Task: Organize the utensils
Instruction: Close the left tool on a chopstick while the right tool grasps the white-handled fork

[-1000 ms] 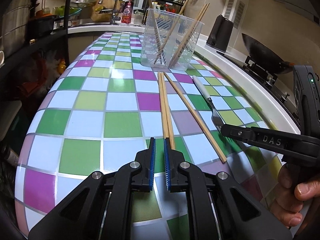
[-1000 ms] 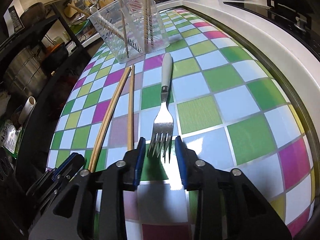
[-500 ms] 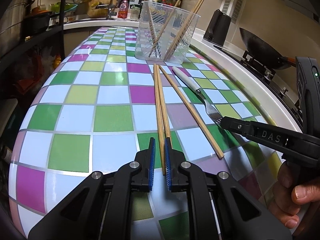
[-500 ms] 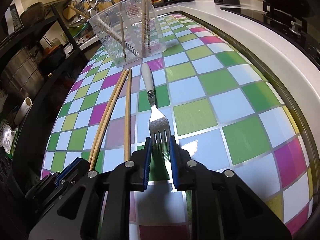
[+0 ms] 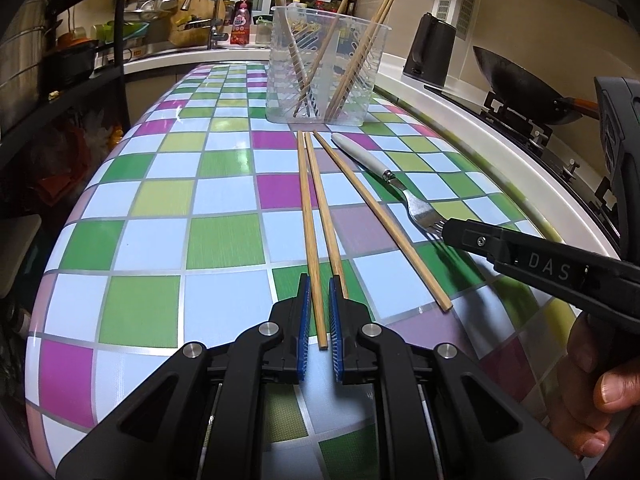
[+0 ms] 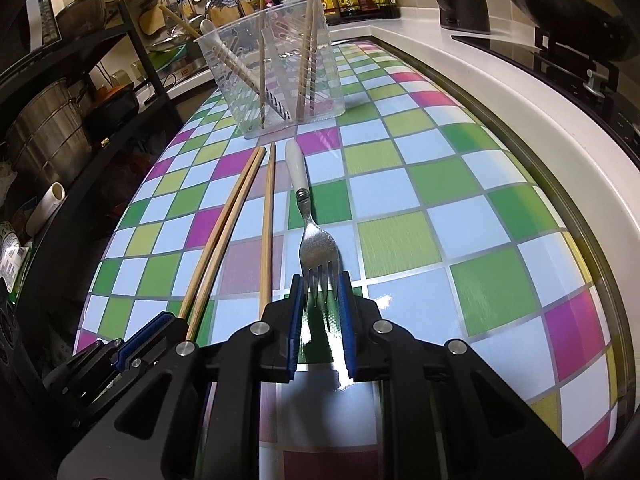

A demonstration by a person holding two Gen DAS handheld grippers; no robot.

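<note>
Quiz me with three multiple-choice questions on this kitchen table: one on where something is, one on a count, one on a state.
1. The fork lies: A) right of the loose chopsticks B) inside the clear holder C) on the stove.
2. Chopsticks lying on the table: A) two B) three C) five.
3. The fork's tines are: A) between the right gripper's pads B) pointing at the holder C) bent upward.

1 A: it lies beside them, short of the holder.
2 B: a close pair plus one single.
3 A: the right gripper, whose jaws have just been closing, has the tines between its pads.
</note>
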